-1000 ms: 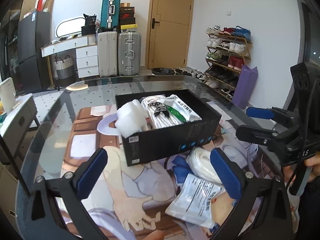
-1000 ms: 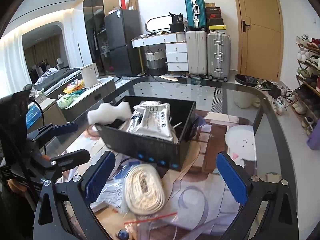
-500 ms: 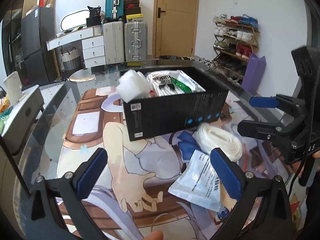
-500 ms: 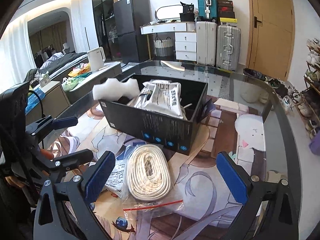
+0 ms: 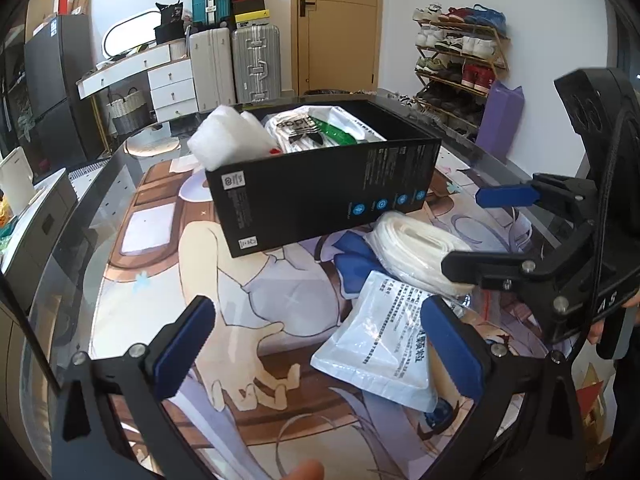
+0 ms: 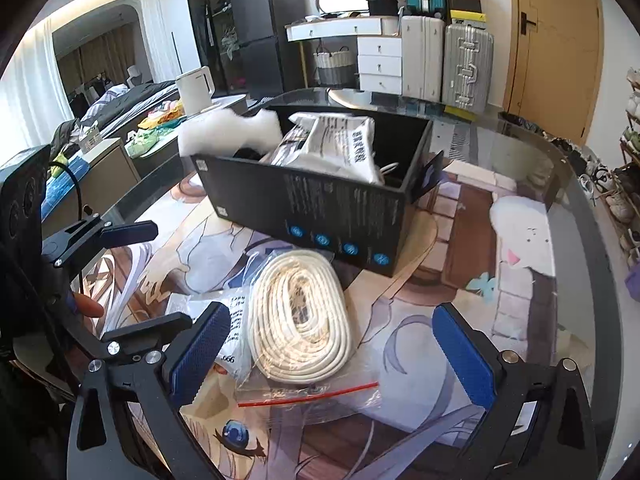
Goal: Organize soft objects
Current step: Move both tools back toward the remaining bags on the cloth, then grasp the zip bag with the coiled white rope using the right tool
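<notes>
Rope [image 6: 300,320], coiled in a clear bag, sits low in the middle of the right view, between the right tool's [image 6: 332,352] wide-apart fingers. It looks soft, light and slippery; grab across the coil. Left tool [image 5: 316,344] is wide apart too. Both moved closer; box [image 5: 320,192] looks bigger.

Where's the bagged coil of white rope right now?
On the table mat between both open claws: the rope coil lies just before the black box, overlapping the flat white packet.
</notes>
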